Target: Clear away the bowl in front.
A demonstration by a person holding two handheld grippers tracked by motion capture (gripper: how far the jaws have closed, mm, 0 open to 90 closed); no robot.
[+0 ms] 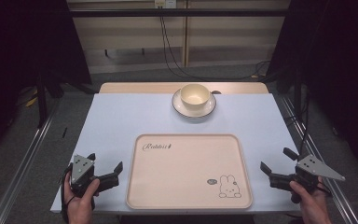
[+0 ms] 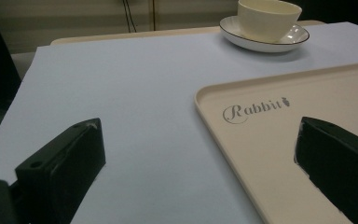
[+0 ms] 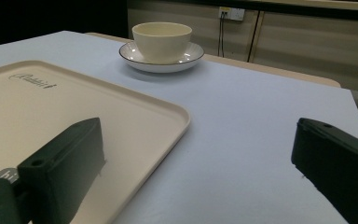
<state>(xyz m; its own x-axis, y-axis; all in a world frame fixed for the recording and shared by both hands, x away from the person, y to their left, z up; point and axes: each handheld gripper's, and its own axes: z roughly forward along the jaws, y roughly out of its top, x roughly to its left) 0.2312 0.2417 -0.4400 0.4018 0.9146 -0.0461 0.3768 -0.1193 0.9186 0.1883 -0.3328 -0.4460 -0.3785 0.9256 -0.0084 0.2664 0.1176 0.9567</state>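
A cream tray [image 1: 140,186] with a rabbit drawing and the word "Rabbit" lies at the front middle of the white table; its rim [image 2: 205,109] and near corner [image 3: 182,116] show in both gripper views. A cream bowl [image 1: 195,95] stands on a dark-rimmed white saucer [image 1: 181,108] at the table's far middle, seen too as bowl [image 2: 266,18] and bowl [image 3: 161,41]. My left gripper [image 1: 106,167] rests open left of the tray, nothing between its jaws. My right gripper [image 1: 275,160] sits open right of the tray, also holding nothing.
The table [image 1: 121,116] ends at a wooden strip [image 1: 135,87] along its far side. Metal rails [image 1: 18,172] run on the floor to both sides, and cables [image 1: 168,51] hang behind the table.
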